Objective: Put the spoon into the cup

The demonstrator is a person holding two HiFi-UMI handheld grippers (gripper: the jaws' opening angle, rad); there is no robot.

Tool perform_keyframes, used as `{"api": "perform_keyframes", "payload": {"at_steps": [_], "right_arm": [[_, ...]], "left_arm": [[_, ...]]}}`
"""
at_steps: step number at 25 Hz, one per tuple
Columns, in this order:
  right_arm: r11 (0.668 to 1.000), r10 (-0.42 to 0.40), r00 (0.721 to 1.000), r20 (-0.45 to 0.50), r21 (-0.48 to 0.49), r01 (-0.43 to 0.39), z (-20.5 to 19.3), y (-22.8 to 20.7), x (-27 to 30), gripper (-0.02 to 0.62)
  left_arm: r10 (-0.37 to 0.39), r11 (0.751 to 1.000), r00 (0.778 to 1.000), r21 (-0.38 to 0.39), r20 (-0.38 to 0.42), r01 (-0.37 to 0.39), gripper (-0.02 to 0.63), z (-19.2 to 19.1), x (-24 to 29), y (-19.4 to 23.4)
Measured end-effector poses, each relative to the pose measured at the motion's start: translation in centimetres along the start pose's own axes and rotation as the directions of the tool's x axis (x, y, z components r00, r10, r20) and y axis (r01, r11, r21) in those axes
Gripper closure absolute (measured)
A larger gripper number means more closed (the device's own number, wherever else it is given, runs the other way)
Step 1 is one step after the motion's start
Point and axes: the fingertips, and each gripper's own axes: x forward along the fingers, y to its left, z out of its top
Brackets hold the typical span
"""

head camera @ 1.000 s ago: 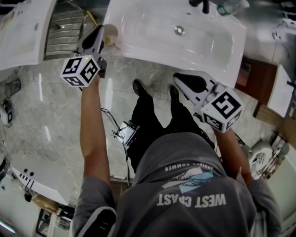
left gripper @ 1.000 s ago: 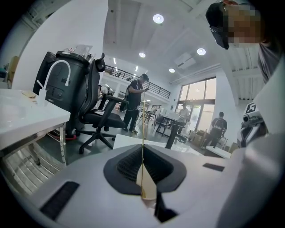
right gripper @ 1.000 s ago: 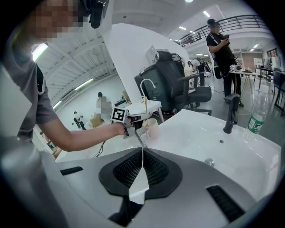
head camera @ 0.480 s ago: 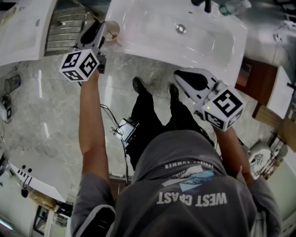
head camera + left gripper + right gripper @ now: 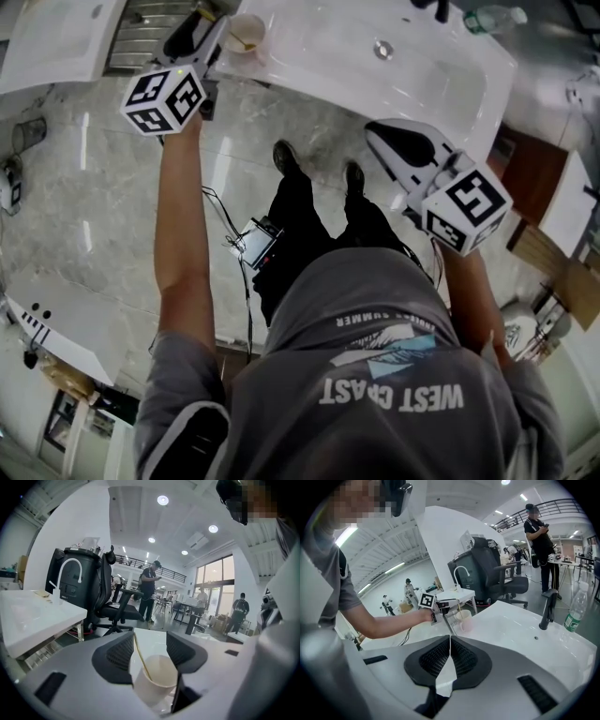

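In the head view my left gripper (image 5: 202, 33) sits at 11 o'clock. The cup (image 5: 247, 33) stands just at its 3 o'clock on the corner of the white sink (image 5: 319, 56), and the spoon (image 5: 246, 41) is inside the cup. My right gripper (image 5: 380, 136) hangs at 2 o'clock, over the floor by the sink's front edge.

In the left gripper view the left gripper (image 5: 150, 638) has just been opening its jaws, and they now stand released. The cup (image 5: 154, 681) is low between them at 6 o'clock, with neither pad pressing on it. The spoon (image 5: 140, 656) handle leans out toward 11 o'clock, close beside the left pad.

In the right gripper view my right gripper (image 5: 450, 641) is clenched, pads together on nothing. The cup (image 5: 465, 619) with its spoon (image 5: 459, 607) is at 12 o'clock on the sink (image 5: 520, 625), and the left gripper (image 5: 440, 609) is just at its 9 o'clock.
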Motion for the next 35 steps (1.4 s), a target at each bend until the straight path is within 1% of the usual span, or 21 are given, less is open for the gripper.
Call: {"api": "perform_keyframes", "payload": {"at_steps": [5, 8, 13, 15, 17, 19, 21, 24, 27, 32, 35], "right_arm": [[0.999, 0.021, 1.000, 0.001, -0.037, -0.021, 1.1, 0.4, 0.3, 0.563], [0.998, 0.032, 0.999, 0.008, -0.059, -0.031, 2.1, 0.9, 0.1, 0.563], [0.993, 0.052, 0.998, 0.030, -0.103, -0.049, 3.2, 2.5, -1.9, 0.563], [0.991, 0.062, 0.997, 0.042, -0.121, -0.057, 3.4, 2.8, -2.5, 0.563], [0.988, 0.074, 0.996, 0.056, -0.142, -0.066, 3.8, 3.2, -3.0, 0.563], [0.983, 0.087, 0.994, 0.072, -0.166, -0.074, 4.4, 3.7, -3.5, 0.563], [0.977, 0.102, 0.991, 0.091, -0.198, -0.082, 5.3, 4.1, -4.1, 0.563], [0.962, 0.128, 0.984, 0.121, -0.258, -0.094, 6.6, 5.0, -5.3, 0.563], [0.940, 0.151, 0.980, 0.133, -0.327, -0.100, 7.6, 6.1, -6.8, 0.563], [0.890, 0.181, 0.968, 0.173, -0.448, -0.086, 9.1, 7.2, -9.4, 0.565], [0.861, 0.198, 0.962, 0.189, -0.502, -0.079, 9.9, 7.6, -11.1, 0.565]], "left_arm": [[0.023, 1.000, 0.999, 0.013, 0.025, -0.023, 0.359, 1.4, -1.2, 0.8], [0.036, 0.999, 0.998, 0.026, 0.048, -0.038, 0.356, 3.0, -2.0, 0.8], [0.082, 0.994, 0.990, 0.060, 0.112, -0.089, 0.362, 6.4, -5.2, -0.7], [0.095, 0.992, 0.985, 0.074, 0.142, -0.106, 0.395, 7.6, -6.6, -1.3], [0.095, 0.989, 0.979, 0.092, 0.179, -0.113, 0.466, 9.1, -8.2, -2.2], [0.082, 0.989, 0.973, 0.107, 0.215, -0.107, 0.567, 10.7, -10.0, -3.4], [0.063, 0.988, 0.968, 0.125, 0.242, -0.096, 0.600, 12.3, -11.7, -4.8], [0.027, 0.983, 0.966, 0.171, 0.257, -0.073, 0.604, 14.3, -14.2, -7.7], [0.001, 0.972, 0.969, 0.228, 0.248, -0.059, 0.604, 15.5, -16.6, -11.2], [-0.015, 0.951, 0.975, 0.304, 0.220, -0.054, 0.604, 16.6, -20.1, -16.8], [-0.009, 0.930, 0.980, 0.361, 0.199, -0.065, 0.604, 16.5, -21.5, -19.8]]}}
